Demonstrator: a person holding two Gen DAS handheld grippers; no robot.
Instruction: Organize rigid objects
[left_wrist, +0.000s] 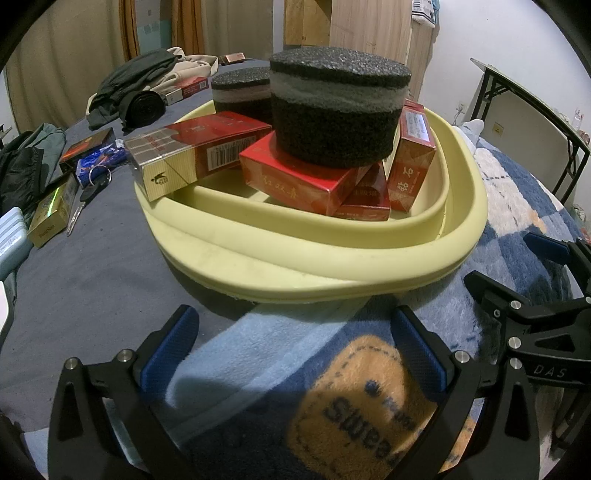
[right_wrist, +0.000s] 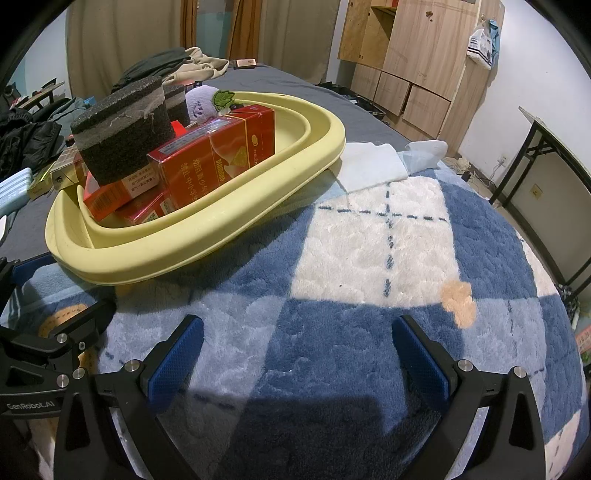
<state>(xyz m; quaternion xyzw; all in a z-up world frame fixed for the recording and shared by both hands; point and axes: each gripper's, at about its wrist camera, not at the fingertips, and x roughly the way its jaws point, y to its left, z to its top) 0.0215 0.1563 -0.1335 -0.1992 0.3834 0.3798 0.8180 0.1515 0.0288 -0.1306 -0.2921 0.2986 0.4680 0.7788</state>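
Observation:
A pale yellow basin (left_wrist: 295, 254) sits on the bed, also in the right wrist view (right_wrist: 207, 236). It holds several red cigarette boxes (left_wrist: 306, 181) (right_wrist: 218, 155) and two round dark sponges (left_wrist: 338, 107) (right_wrist: 122, 133). A purple plush toy (right_wrist: 201, 103) sits at the basin's back. My left gripper (left_wrist: 295, 350) is open and empty just in front of the basin, over the blanket. My right gripper (right_wrist: 295, 350) is open and empty to the basin's right, over the blanket; it also shows in the left wrist view (left_wrist: 532, 291).
Left of the basin on the grey sheet lie a gold box (left_wrist: 50, 216), a blue packet (left_wrist: 98, 162), a dark box (left_wrist: 86, 146) and keys (left_wrist: 83, 205). Clothes (left_wrist: 136, 85) are piled at the back. A folding table (right_wrist: 554, 158) and wooden cabinets (right_wrist: 413, 62) stand to the right.

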